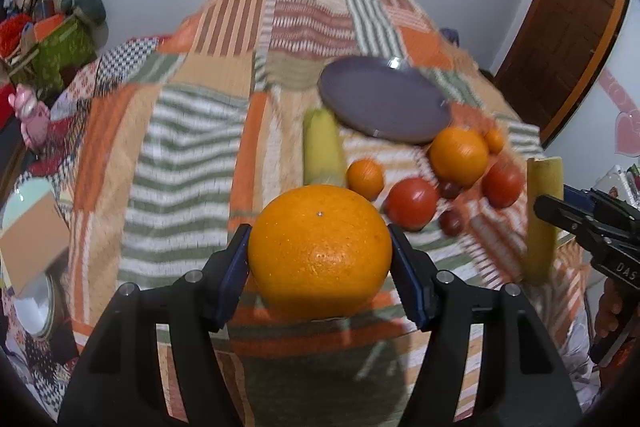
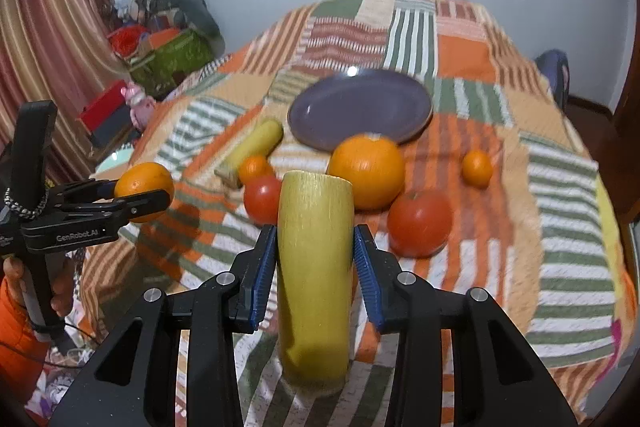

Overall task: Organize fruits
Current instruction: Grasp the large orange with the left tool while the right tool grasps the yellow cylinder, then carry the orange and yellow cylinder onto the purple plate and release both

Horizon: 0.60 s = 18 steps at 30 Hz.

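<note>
Orange, round, pebbly-skinned fruit (image 1: 320, 251) is clamped between the blue ribbed pads of the left tool (image 1: 320, 259), held above the near edge of the patchwork bedspread (image 1: 180, 131). Yellow cut banana piece (image 2: 316, 279), smooth and cylindrical with a flat cut top, is gripped upright between the pads of the right tool (image 2: 316, 267), pads touching both its sides; also lifted off the cloth.

On the bedspread, woven in orange, green and white stripes, a glossy purple round plate (image 2: 360, 107) is seen bare, well beyond both tools. Just in front of its near rim: a second large orange (image 2: 366, 171), two smooth red tomatoes (image 2: 420, 223) (image 2: 262, 199), two small mandarins (image 2: 477, 167) (image 2: 254, 169), and another yellow banana piece (image 2: 252, 151) lying on its side to the left of the plate. Two small dark red round fruits (image 1: 451, 221) are seen near the tomatoes; their type cannot be told.

Striped cloth left of the fruit cluster is bare. Background is motion-blurred.
</note>
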{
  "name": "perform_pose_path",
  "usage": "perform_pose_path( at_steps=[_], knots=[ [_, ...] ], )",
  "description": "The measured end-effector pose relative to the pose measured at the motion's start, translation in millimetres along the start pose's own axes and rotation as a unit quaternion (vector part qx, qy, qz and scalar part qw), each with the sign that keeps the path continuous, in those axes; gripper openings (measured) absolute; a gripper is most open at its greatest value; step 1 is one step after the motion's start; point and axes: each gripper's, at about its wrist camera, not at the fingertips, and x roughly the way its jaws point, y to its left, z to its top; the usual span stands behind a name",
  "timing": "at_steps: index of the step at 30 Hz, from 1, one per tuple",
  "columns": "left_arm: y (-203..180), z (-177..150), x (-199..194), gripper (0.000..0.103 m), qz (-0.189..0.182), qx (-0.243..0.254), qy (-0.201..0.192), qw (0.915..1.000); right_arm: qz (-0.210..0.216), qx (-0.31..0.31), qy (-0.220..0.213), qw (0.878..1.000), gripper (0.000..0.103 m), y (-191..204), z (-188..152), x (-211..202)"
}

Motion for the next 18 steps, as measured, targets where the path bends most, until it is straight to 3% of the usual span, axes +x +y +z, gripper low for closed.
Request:
perform_pose_path(
  at_steps=[5,18],
  knots=[
    [-16.4,19.5,-16.5,0.065,-0.004,0.017,-0.036,0.9992,-0.014,-0.013,-0.035,0.999,0.035,0.9,16.0,-14.4],
    [-38.5,67.8,-15.6,0.065,0.006,0.039,-0.076,0.9964,-0.03,-0.022,-0.096,0.995,0.035,-10.2,57.5,-27.2]
  ],
)
